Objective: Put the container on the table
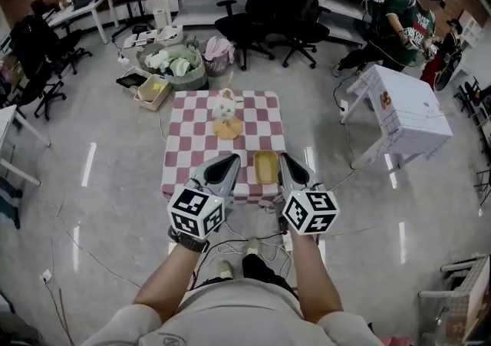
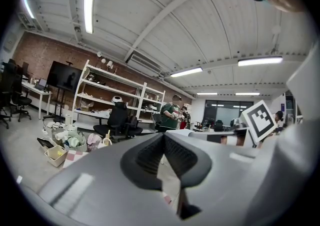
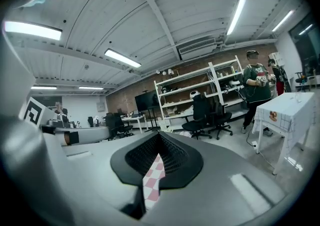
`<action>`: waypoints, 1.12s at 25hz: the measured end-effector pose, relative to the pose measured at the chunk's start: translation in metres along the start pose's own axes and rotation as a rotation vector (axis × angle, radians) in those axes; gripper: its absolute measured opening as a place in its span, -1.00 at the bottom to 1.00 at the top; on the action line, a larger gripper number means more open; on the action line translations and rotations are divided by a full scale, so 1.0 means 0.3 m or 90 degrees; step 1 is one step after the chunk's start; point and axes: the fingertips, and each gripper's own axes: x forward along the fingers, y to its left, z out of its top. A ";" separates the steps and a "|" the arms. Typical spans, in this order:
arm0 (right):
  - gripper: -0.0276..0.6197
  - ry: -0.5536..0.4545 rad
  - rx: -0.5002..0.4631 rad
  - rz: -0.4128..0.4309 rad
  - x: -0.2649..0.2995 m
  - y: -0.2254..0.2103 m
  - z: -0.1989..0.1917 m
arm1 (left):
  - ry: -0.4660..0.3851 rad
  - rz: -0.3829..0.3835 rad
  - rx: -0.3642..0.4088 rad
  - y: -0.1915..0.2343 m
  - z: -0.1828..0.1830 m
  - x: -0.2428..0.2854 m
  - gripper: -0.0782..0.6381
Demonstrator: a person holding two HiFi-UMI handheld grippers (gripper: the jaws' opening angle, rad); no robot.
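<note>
Your left gripper (image 1: 228, 162) has its jaws closed tip to tip with nothing between them. Your right gripper (image 1: 288, 162) is the same, closed and empty. Both hover at the near edge of the checkered table (image 1: 188, 118). The yellow container (image 1: 265, 167) sits on the table between them, just beside the right one.
</note>
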 end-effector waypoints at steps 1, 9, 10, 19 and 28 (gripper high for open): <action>-0.88 -0.003 -0.003 0.001 -0.005 0.008 0.011 | -0.003 0.000 0.001 -0.002 0.009 -0.006 -0.76; -0.89 -0.032 -0.022 0.010 -0.041 0.049 0.071 | -0.040 0.001 0.020 -0.027 0.081 -0.041 -0.76; -0.89 -0.032 -0.024 0.010 -0.045 0.050 0.074 | -0.043 0.001 0.022 -0.032 0.090 -0.042 -0.76; -0.89 -0.031 -0.029 0.012 -0.067 0.070 0.083 | -0.051 0.002 0.029 -0.053 0.118 -0.058 -0.76; -0.89 -0.027 -0.031 0.012 -0.068 0.065 0.073 | -0.050 0.003 0.030 -0.055 0.114 -0.049 -0.76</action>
